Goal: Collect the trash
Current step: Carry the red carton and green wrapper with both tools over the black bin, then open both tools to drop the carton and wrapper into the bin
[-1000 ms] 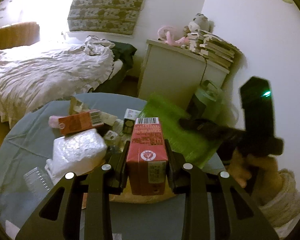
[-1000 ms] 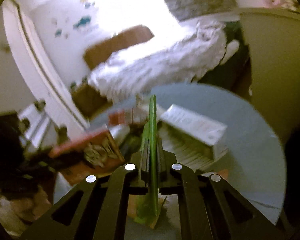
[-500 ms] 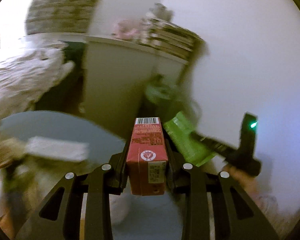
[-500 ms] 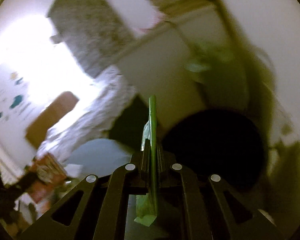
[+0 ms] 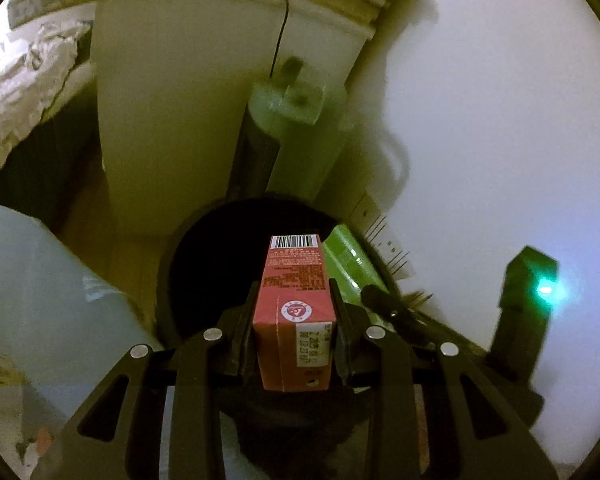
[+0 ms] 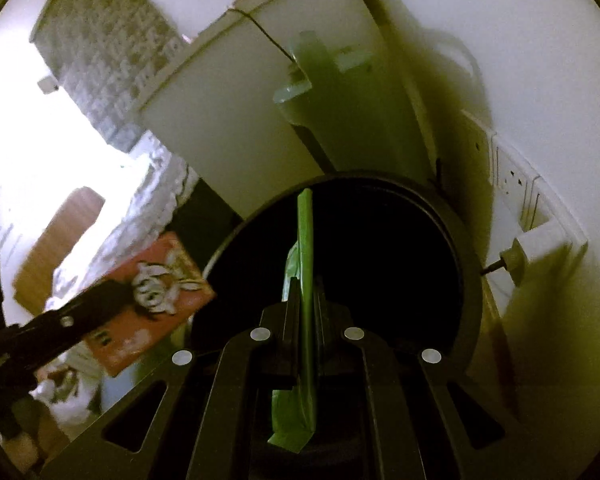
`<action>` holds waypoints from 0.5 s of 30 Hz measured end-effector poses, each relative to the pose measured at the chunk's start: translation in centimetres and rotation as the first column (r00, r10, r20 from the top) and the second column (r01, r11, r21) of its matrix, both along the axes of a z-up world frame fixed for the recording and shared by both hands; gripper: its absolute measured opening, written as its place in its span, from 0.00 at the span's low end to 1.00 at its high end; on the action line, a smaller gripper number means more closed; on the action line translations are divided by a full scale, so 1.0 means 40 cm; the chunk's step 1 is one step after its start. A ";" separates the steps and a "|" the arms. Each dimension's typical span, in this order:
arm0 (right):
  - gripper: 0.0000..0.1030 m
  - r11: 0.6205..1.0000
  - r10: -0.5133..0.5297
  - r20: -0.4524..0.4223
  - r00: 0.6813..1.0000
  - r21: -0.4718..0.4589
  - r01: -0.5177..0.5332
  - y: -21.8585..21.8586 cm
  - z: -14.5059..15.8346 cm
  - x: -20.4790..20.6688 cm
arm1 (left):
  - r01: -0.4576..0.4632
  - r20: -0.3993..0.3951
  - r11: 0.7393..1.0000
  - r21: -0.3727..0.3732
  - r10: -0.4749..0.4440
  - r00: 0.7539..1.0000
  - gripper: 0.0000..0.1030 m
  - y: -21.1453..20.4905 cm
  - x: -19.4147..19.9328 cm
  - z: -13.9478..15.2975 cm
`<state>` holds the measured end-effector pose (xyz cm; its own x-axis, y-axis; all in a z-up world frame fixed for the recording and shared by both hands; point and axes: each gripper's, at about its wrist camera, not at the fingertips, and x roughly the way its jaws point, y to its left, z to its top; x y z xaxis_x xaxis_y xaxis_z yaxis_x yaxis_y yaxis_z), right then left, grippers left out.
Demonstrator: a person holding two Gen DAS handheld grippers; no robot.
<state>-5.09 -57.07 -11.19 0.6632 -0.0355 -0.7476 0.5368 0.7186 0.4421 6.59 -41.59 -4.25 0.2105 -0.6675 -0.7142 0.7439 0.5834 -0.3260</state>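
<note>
My left gripper (image 5: 294, 300) is shut on a red drink carton (image 5: 294, 308), held upright over the dark mouth of a round black bin (image 5: 204, 256). My right gripper (image 6: 305, 292) is shut on a flat green wrapper (image 6: 305, 240), edge-on to the camera and hanging above the same black bin (image 6: 464, 264). In the left wrist view the green wrapper (image 5: 346, 260) and the right gripper's fingers (image 5: 384, 304) show just right of the carton. In the right wrist view the red carton (image 6: 152, 300) sits at the bin's left rim in the left gripper's fingers (image 6: 68, 320).
A white cabinet (image 5: 172, 100) and a pale green appliance (image 5: 288, 120) stand right behind the bin, against a white wall (image 5: 500, 120). The grey-blue round table (image 5: 32, 280) lies to the left, a bed (image 5: 16, 80) beyond it. Wall sockets (image 6: 516, 184) sit right of the bin.
Both grippers have swung from over the littered table to the right and down, and now hang over the black bin. Carton and wrapper stay gripped as before.
</note>
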 end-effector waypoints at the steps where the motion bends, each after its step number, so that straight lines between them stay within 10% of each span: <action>1: 0.06 1.000 0.004 -0.014 1.000 0.001 -0.004 0.001 -0.003 0.009 | -0.003 -0.010 1.000 0.017 0.003 1.000 0.31 -0.010 0.006 -0.008; 15: 0.06 0.992 0.124 -0.283 0.951 0.043 -0.116 0.010 -0.101 0.125 | -0.023 -0.119 0.972 0.232 0.052 0.991 0.30 -0.075 0.060 -0.121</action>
